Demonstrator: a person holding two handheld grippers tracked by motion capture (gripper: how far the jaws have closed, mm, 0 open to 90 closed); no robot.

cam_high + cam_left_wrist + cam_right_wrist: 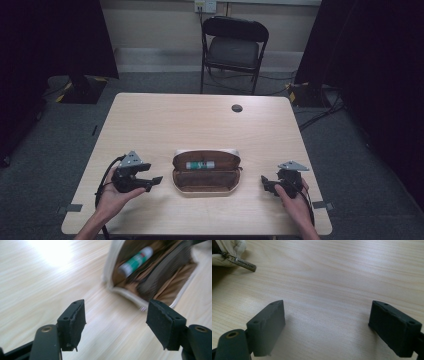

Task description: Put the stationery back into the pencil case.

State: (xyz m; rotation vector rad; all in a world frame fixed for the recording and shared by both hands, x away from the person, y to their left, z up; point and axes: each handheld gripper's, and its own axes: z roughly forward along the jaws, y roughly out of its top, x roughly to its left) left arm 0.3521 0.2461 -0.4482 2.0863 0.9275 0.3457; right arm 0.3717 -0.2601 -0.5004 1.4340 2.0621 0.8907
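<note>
A pale wood-grain table [200,120] stands on grey carpet [45,150], with black curtains [50,35] at either side, a black folding chair [234,50] beyond the far edge and a round dark grommet [237,108] near that edge. At the left, the left gripper [156,181] rests in a hand just beside an open zip case [206,187], its jaws spread wide on nothing. The case lies open at the middle of the table's near half, a green-and-white tube [200,165] inside its far half. At the right, the right gripper [264,183] sits near the case's other end, jaws likewise wide apart and empty. The left gripper view brings the case's cream edge [110,277] and the blurred tube [136,260] close; the right gripper view shows bare wood grain and a metal zipper pull [243,263] with small lettering.
</note>
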